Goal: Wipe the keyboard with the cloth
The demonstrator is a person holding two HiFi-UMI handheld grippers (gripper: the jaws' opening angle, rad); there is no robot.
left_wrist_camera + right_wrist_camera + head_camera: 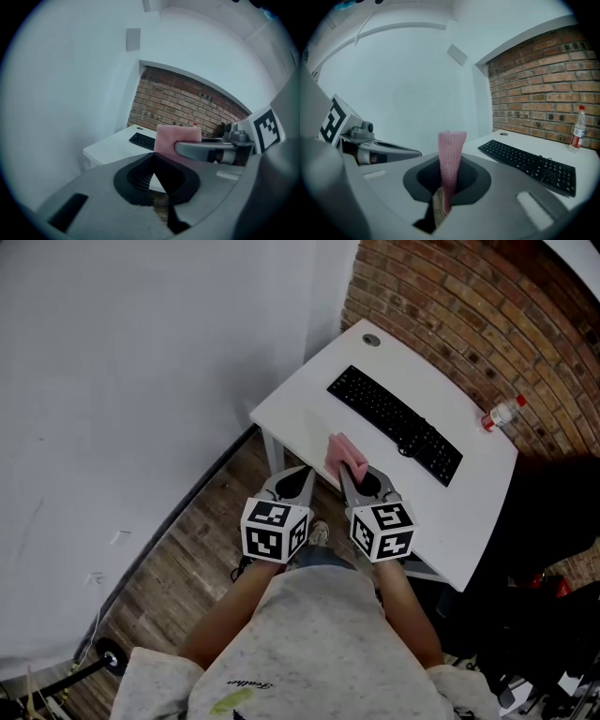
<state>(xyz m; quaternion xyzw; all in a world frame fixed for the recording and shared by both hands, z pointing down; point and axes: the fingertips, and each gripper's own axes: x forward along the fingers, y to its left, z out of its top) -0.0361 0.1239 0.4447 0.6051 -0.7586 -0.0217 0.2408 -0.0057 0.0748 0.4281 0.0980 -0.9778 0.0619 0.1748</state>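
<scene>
The black keyboard [394, 423] lies slantwise on the white table [309, 409]; it also shows in both gripper views [143, 140] [529, 164]. My right gripper [352, 465] is shut on a pink cloth [342, 454], held in the air over the table's near edge, short of the keyboard. In the right gripper view the cloth [451, 154] stands upright between the jaws [446, 190]. My left gripper [302, 474] [153, 155] is beside it, off the table's edge, shut with nothing in it. The pink cloth [177, 138] shows from the left gripper view too.
A small bottle with a red cap [502, 414] [578, 127] stands at the table's far right by the brick wall [450, 306]. A round cable grommet [371, 339] sits at the table's far corner. A white wall [141, 381] runs on the left, wooden floor [187, 549] below.
</scene>
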